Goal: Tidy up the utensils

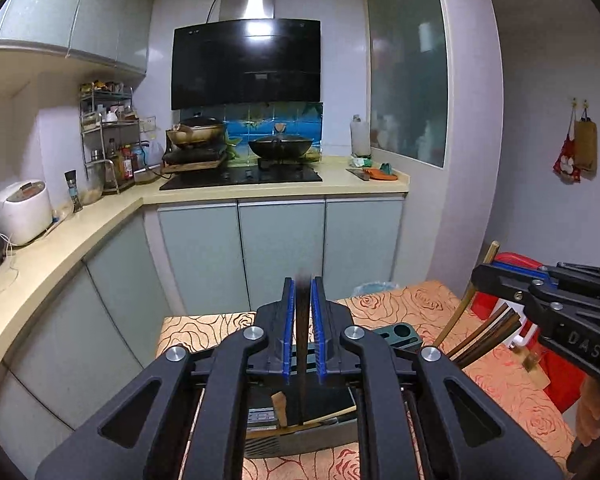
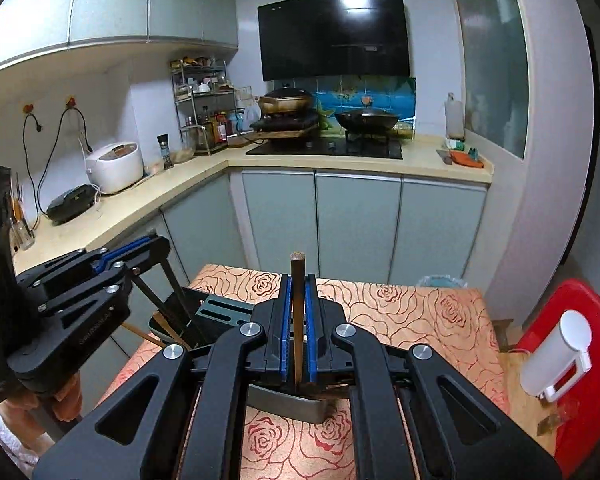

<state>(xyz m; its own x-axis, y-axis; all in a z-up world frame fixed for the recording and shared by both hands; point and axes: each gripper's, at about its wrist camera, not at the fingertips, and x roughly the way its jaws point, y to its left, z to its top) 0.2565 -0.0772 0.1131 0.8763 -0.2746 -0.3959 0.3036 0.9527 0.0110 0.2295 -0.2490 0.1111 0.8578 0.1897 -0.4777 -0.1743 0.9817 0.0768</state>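
My left gripper point(image 1: 302, 286) is shut on dark chopsticks point(image 1: 302, 320) that stand upright between its blue pads, their lower ends over a grey-green utensil holder point(image 1: 396, 334) on the rose-patterned table point(image 1: 500, 376). My right gripper point(image 2: 298, 280) is shut on a brown wooden chopstick point(image 2: 298, 300) held upright above the holder point(image 2: 220, 308). In the right wrist view the left gripper point(image 2: 140, 246) holds its dark sticks point(image 2: 172, 300) slanting down into the holder. In the left wrist view the right gripper point(image 1: 484, 276) holds several brown sticks point(image 1: 484, 336). A wooden utensil point(image 1: 280, 408) lies in the holder.
A red chair point(image 2: 572, 312) with a white device point(image 2: 556, 356) on it stands right of the table. Grey cabinets point(image 2: 356, 224) and an L-shaped counter point(image 2: 148, 196) with a rice cooker point(image 2: 114, 166), spice rack and stove with pans lie beyond.
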